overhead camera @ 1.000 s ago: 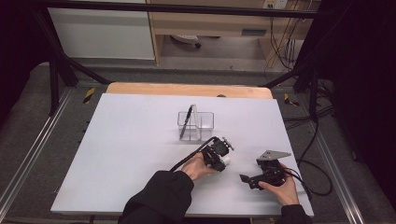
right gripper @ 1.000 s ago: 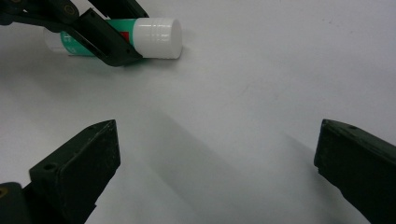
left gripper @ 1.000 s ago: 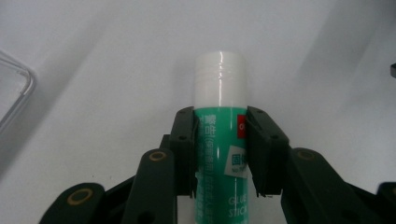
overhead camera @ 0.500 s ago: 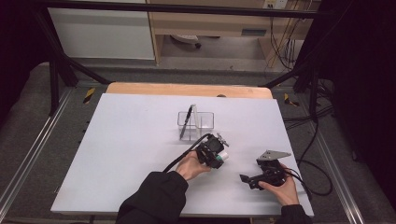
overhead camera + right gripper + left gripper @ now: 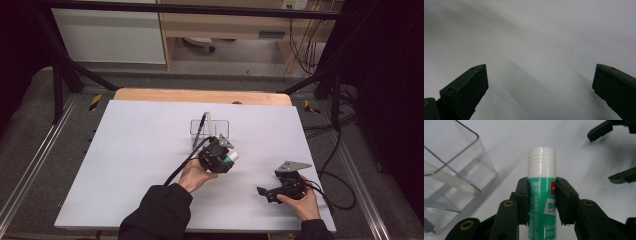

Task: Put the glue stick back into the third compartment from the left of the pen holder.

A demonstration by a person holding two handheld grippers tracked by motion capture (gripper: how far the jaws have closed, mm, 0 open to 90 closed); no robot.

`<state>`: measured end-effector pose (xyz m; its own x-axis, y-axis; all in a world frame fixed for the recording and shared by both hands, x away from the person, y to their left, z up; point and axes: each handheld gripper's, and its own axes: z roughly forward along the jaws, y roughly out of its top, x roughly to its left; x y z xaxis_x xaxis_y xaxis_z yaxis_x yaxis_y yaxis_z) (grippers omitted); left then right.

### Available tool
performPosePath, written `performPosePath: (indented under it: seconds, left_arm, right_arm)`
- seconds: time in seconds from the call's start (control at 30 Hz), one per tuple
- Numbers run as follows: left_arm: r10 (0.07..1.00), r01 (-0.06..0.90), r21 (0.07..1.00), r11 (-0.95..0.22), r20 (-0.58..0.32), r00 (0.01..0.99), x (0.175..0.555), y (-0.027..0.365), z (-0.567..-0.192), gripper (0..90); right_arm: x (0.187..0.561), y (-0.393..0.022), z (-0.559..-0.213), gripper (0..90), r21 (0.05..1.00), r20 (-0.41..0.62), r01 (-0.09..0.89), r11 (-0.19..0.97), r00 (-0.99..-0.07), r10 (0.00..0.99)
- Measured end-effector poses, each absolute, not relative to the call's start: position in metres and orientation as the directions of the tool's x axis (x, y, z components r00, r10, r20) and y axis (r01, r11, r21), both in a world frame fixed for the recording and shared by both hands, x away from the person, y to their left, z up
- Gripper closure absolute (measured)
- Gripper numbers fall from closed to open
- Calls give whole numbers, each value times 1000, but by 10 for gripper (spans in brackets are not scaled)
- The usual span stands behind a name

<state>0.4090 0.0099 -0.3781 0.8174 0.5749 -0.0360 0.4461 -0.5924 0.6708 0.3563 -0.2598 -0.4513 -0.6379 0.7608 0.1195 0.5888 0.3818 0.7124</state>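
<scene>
A green glue stick [image 5: 541,192] with a white cap is clamped between the jaws of my left gripper [image 5: 541,187], which is shut on it. From above, that left gripper [image 5: 226,156] hangs over the white table just in front of a clear plastic holder [image 5: 210,129], the glue stick [image 5: 231,158] poking out toward the right. The clear holder [image 5: 451,172] has a white pen and a dark pen leaning in it. My right gripper [image 5: 264,192] rests low at the table's front right, open, with nothing between its jaws [image 5: 540,87].
The white table top [image 5: 140,160] lies on a wooden board, framed by metal rails left and right. Cables trail off the right edge near the right hand. My right gripper's jaws show at the upper right of the left gripper view.
My left gripper has risen and moved back toward the clear holder with the glue stick in it. The right gripper has stayed where it was.
</scene>
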Motion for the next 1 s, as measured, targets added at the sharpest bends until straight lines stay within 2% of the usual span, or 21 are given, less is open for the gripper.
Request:
performPosePath:
  seconds: [0.43,1.0]
  left_arm:
    - [630,442,760,-476,-56,775,417,32,-358,654]
    - [665,419,818,-395,-61,744,431,37,-336,653]
  right_arm:
    - [356,-259,-452,10,713,111,586,385,-637,763]
    - [356,-259,-452,9,714,104,582,390,-638,763]
